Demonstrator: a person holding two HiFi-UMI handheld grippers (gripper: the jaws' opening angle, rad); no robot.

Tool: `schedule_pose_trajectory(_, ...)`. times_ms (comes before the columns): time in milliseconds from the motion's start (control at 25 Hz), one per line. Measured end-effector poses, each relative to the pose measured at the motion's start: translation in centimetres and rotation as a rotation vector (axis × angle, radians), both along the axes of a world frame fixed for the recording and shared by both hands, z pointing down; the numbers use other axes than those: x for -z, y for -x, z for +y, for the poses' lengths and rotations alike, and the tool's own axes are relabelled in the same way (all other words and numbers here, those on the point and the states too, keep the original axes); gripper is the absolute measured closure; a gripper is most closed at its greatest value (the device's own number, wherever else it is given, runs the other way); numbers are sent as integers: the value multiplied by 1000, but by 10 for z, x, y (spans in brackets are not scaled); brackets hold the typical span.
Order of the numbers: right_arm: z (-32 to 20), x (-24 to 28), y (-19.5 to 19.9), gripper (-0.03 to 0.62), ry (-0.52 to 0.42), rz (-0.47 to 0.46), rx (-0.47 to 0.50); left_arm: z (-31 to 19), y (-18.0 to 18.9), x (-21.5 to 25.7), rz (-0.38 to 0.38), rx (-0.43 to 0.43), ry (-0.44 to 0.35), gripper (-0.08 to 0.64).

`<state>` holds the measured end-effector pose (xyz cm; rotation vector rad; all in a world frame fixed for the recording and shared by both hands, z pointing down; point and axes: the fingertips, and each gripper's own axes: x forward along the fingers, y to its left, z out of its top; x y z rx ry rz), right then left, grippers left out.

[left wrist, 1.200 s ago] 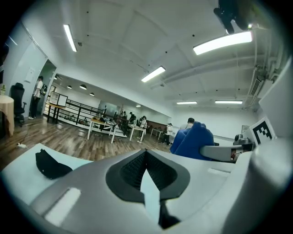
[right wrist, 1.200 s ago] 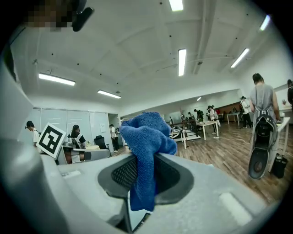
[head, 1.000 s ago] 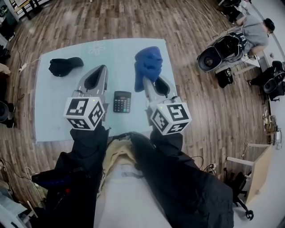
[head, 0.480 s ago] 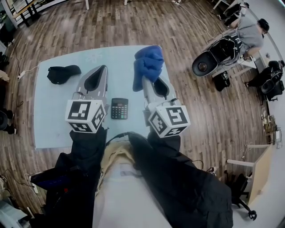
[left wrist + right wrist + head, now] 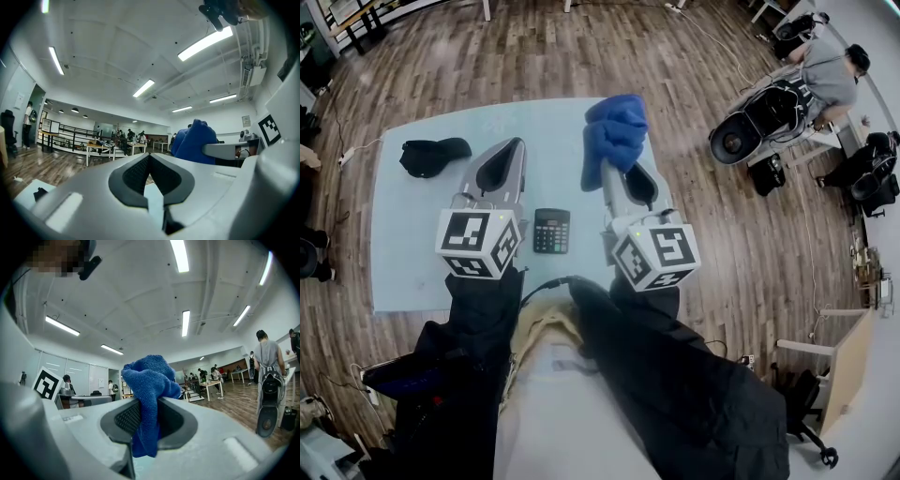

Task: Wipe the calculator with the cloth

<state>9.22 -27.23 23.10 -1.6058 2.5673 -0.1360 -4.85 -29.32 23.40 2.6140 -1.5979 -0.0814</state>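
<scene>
1. Since a second ago, the tabletop sits a little lower in the head view. The calculator [image 5: 551, 231], the cloth and both grippers keep the same arrangement with one another.
2. Calculator: lies flat on the light blue table [image 5: 422, 216], keys up, toward the near edge. It rests between the two grippers, level with their marker cubes, and touches neither.
3. Cloth [image 5: 616, 136]: blue and bunched, it stands at the tip of the right gripper over the far right part of the table. It is well apart from the calculator.
4. Right gripper [image 5: 609, 173]: in the right gripper view its jaws are clenched on the cloth [image 5: 149, 394]. A fold hangs down between the dark pads and a thick wad rises above the tips [image 5: 146, 418].
5. Left gripper [image 5: 517, 142]: held over the table to the left of the calculator. In the left gripper view the jaws meet at their tips [image 5: 149, 157] with nothing between them. The cloth [image 5: 194, 140] shows beyond them to the right.
6. Marker cubes: the left cube [image 5: 478, 242] and the right cube [image 5: 656, 255] sit at the near ends of the grippers, above dark sleeves.
7. Black object [image 5: 431, 155]: lies on the far left part of the table, well apart from the calculator.
8. Surroundings: wooden floor [image 5: 722, 234] around the table; a person [image 5: 834, 70] at the upper right, far from the table.
</scene>
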Motion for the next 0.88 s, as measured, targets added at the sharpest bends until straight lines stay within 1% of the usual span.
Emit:
schedule_pose_trajectory(520, 2, -8, -1, 512, 38, -2, 5, 0, -4, -9, -1, -20, 40, 561)
schedule_pose_trajectory(880, 7, -24, 2, 512, 58, 9, 21, 5, -11, -27, -2, -48, 63, 561)
